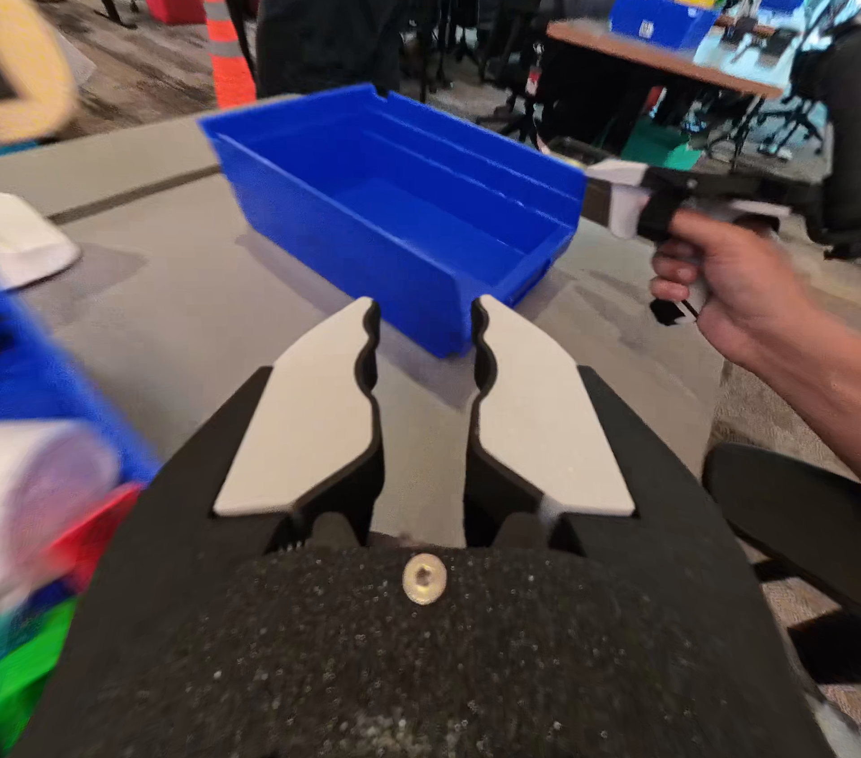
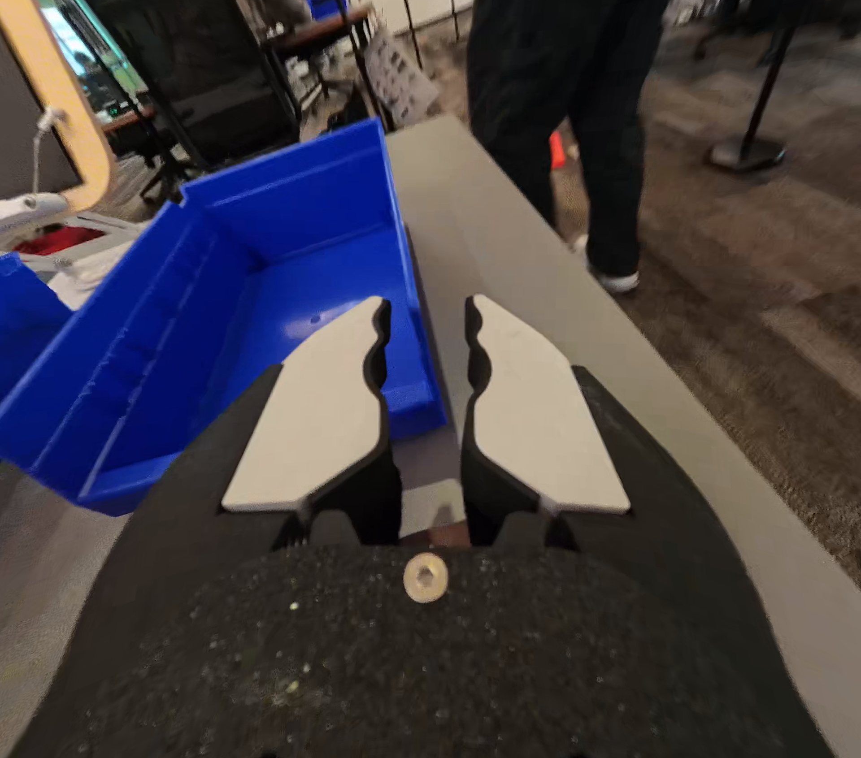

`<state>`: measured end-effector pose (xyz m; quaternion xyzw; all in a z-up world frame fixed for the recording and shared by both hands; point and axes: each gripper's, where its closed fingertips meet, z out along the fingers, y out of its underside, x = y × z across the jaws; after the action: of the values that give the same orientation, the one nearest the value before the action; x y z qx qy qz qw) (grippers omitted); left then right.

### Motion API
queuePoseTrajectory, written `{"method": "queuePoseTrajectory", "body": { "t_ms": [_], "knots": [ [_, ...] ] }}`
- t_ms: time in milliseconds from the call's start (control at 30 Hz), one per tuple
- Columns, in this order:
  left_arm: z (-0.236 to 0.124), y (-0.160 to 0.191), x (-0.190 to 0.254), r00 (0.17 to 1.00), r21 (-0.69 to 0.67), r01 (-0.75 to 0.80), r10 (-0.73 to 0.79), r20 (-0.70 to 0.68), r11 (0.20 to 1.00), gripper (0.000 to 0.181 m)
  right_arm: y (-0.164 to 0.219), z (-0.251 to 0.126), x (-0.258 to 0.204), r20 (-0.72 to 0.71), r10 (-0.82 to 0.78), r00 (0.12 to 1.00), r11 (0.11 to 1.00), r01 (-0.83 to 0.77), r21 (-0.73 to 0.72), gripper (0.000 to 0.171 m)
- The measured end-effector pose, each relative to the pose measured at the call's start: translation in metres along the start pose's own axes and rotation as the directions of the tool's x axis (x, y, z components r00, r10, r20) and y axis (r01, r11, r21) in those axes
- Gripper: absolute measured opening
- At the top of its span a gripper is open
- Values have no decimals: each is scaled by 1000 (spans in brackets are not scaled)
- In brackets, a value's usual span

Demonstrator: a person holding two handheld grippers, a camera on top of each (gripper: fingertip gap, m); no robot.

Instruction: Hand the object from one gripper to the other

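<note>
Even, fairly bright indoor light from above leaves soft shadows beside the blue bin (image 1: 391,195) on the grey desk (image 1: 153,284), while motion blur smears both views' left edges and far background, and wide-angle distortion bends the borders.

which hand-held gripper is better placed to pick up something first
Left, probably. The left hand-held gripper is open and empty, with a heap of coloured items close at its left. The right hand-held gripper, also open, faces only the empty blue bin.
</note>
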<state>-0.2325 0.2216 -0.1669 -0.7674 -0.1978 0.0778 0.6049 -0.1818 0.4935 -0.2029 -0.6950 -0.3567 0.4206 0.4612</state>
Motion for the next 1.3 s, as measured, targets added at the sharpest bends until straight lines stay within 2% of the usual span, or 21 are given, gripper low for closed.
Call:
{"method": "queuePoseTrajectory", "body": {
  "t_ms": [67,133,233,300,367,433,500,567,600,667,733,767,867,1000,1067,1167,1300],
  "knots": [
    [-50,-15,-36,997,66,22,-26,73,998,41,-14,-20,-14,-20,-74,997,994,75,82,34],
    [-106,-23,-85,972,139,3,-36,233,990,43,-19,-33,-55,38,-137,990,982,131,134,36],
    [-186,-21,-160,867,247,-27,-100,489,969,49,1,-45,-148,217,-173,961,982,153,106,37],
    [-213,-3,-193,810,223,8,-137,570,975,51,29,-52,-225,379,-174,909,985,161,66,41],
    [-220,17,-210,795,166,44,-135,591,985,59,62,-57,-294,494,-195,847,976,216,15,49],
    [-215,41,-215,809,108,103,-146,569,989,62,88,-54,-339,517,-217,828,963,267,-23,51],
    [-203,70,-216,823,35,169,-160,544,985,60,103,-44,-367,498,-241,833,952,302,-43,58],
    [-189,93,-213,844,-49,236,-180,505,971,55,113,-32,-380,444,-290,848,936,348,-53,53],
    [-184,98,-211,849,-76,254,-185,494,964,47,119,-26,-382,411,-303,860,927,365,-82,47],
    [-182,100,-218,836,-87,244,-164,523,966,37,128,-16,-379,342,-283,896,923,352,-157,35],
    [-181,99,-223,833,-97,243,-156,531,965,33,131,-11,-372,280,-243,929,930,305,-205,10],
    [-182,99,-226,829,-95,253,-165,534,963,32,131,-9,-371,278,-237,931,932,298,-205,7],
    [-183,98,-230,818,-83,283,-195,541,956,23,130,-7,-369,247,-312,917,917,359,-176,5],
    [-188,98,-231,817,-133,235,-122,563,963,20,127,-11,-373,184,-368,911,908,395,-138,3],
    [-197,98,-234,820,-116,242,-140,555,963,19,127,-17,-383,177,-344,922,920,368,-132,3],
    [-226,94,-250,790,-75,260,-167,590,963,18,130,-24,-416,216,-320,923,929,350,-122,3],
    [-283,83,-289,729,-13,207,-145,669,978,15,141,-28,-481,285,-321,903,928,360,-94,4]
  ]
}}
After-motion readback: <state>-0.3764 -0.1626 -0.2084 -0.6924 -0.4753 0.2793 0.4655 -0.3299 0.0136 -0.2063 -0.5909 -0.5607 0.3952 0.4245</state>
